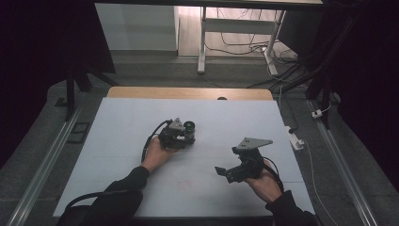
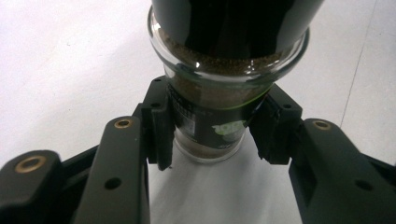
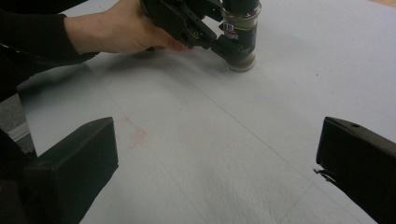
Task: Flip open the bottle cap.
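Gripping a small glass jar (image 2: 210, 126) low on its labelled body, the left gripper (image 2: 210, 135) has both pads pressed on the glass from either side, jar upright with its base on the white table cover (image 2: 70, 60). Nearest the person in the high view, the right gripper (image 1: 225, 172) sits at the front right of the table, jaws spread wide with nothing between them, well apart from the jar. Its own view looks across bare cover, past a faint reddish smudge (image 3: 135, 135), toward the jar (image 3: 240, 37) and the left hand (image 3: 126, 30) behind it. Further in, near the table centre, the left gripper (image 1: 187, 137) holds the jar (image 1: 189, 129) on the cover. Handling guess: glass, so rigid and smooth, likely slippery under hard pads and breakable if knocked over or dropped. Brown powder or granules fill it up to the flared shoulder, so probably modest weight, more than empty. Dark upper part looks like a cap or grinder head; cannot tell which. Top-heavy look, narrow base, so tipping is a risk if pushed high up. Best hold looks like the straight labelled section below the shoulder, where the flare above would stop it sliding down through the pads. For the free gripper, the dark top seems the obvious place to take. Beyond the table edge, floor cables (image 1: 240, 47) and a stand leg (image 1: 202, 42).
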Action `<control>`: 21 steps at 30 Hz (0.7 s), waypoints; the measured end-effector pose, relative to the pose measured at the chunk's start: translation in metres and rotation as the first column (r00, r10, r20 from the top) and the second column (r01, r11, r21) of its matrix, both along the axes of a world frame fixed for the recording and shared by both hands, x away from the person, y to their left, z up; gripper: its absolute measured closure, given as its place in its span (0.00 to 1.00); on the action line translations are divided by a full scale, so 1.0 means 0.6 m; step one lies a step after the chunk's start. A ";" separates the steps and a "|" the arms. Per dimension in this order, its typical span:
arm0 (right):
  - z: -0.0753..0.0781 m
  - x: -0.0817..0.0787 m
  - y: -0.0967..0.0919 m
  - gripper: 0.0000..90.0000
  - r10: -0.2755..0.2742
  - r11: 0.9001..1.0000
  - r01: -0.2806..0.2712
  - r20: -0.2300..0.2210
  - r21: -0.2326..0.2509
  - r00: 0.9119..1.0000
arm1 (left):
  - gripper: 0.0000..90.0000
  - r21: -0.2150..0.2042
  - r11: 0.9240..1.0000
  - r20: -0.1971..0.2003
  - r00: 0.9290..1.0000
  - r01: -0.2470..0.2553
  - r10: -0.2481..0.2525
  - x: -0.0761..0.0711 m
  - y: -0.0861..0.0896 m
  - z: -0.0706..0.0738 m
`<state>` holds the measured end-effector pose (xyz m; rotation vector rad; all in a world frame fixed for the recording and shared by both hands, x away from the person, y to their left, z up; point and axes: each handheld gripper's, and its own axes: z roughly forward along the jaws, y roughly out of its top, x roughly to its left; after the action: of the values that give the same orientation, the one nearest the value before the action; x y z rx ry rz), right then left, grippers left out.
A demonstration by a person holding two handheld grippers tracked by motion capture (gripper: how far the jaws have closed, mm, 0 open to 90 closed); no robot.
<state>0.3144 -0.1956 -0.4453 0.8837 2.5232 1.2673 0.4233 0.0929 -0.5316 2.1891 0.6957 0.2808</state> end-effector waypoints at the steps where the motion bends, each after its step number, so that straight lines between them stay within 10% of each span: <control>1: 0.000 0.003 0.004 0.00 -0.002 1.000 0.002 0.002 -0.003 1.000 | 0.60 0.000 1.000 0.000 1.000 0.000 0.000 0.000 0.000 0.000; 21: -0.004 0.054 0.077 0.00 0.017 0.998 -0.017 0.003 -0.061 1.000 | 0.60 0.004 1.000 -0.004 1.000 -0.004 0.004 0.000 -0.001 0.001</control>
<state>0.3466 -0.1494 -0.4474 0.8475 2.5569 1.1895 0.4231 0.0921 -0.5312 2.1927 0.7022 0.2802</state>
